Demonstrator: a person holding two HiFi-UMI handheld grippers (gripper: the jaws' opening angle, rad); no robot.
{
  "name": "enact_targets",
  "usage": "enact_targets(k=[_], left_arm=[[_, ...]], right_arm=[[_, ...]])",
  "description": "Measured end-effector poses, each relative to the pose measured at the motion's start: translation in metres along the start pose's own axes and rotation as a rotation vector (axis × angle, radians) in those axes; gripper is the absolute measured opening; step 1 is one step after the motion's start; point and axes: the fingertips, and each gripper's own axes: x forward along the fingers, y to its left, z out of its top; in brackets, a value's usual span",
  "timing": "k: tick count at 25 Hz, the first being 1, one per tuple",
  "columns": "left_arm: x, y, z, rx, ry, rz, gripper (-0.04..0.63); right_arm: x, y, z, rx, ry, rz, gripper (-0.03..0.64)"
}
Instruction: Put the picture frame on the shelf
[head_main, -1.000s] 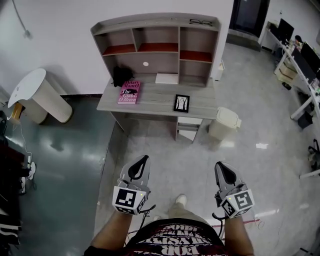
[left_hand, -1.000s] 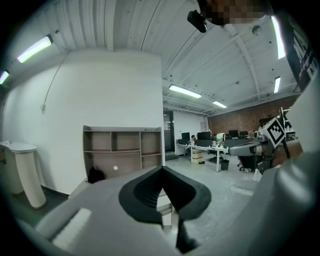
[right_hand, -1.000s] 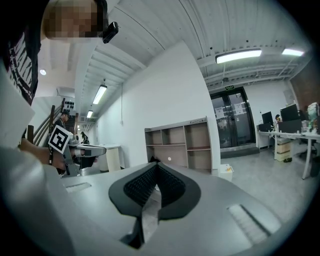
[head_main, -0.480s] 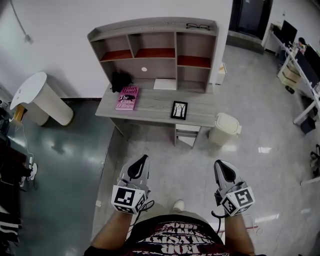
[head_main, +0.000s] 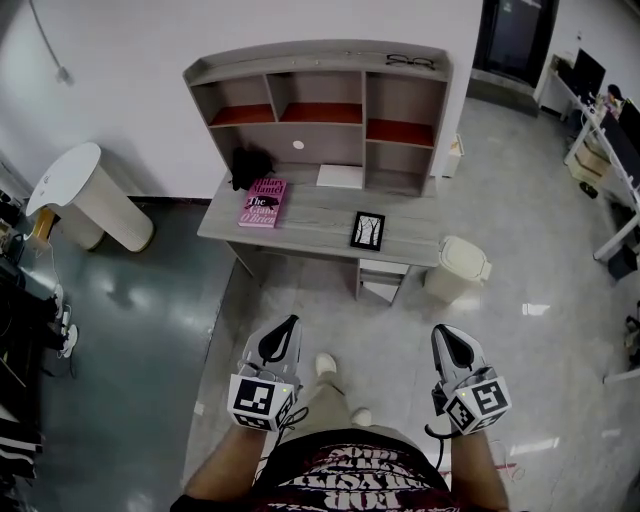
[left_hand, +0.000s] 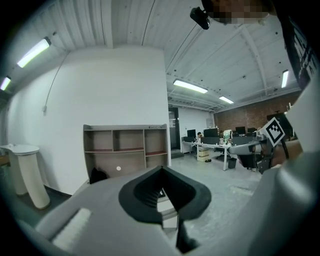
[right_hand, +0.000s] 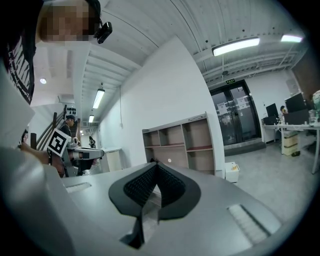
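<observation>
The black picture frame (head_main: 367, 230) lies flat near the front edge of the grey desk (head_main: 312, 224), right of its middle. Behind it rises the shelf unit (head_main: 322, 108) with several open compartments, also seen ahead in the left gripper view (left_hand: 125, 150) and the right gripper view (right_hand: 182, 145). My left gripper (head_main: 293, 320) and right gripper (head_main: 438, 328) are held side by side over the floor, well short of the desk. Both are shut with nothing in them; the jaws meet at the tips in each gripper view (left_hand: 161, 168) (right_hand: 156, 164).
A pink book (head_main: 263, 202), a black object (head_main: 250, 163) and a white sheet (head_main: 340, 176) lie on the desk. Glasses (head_main: 410, 62) rest on top of the shelf. A pale bin (head_main: 457, 272) stands right of the desk, a white round stand (head_main: 85, 195) at the left.
The person has stepped toward the desk: it sits lower and a little larger in the head view, and one foot has come forward. Both grippers stay shut.
</observation>
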Motion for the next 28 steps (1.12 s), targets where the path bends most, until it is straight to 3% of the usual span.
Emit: enact_targets(k=[28], left_arm=[[0.148, 0.100, -0.006, -0.068, 0.018, -0.099, 0.000]], right_arm=[[0.156, -0.031, 0.008, -0.043, 0.119, -0.037, 0.028]])
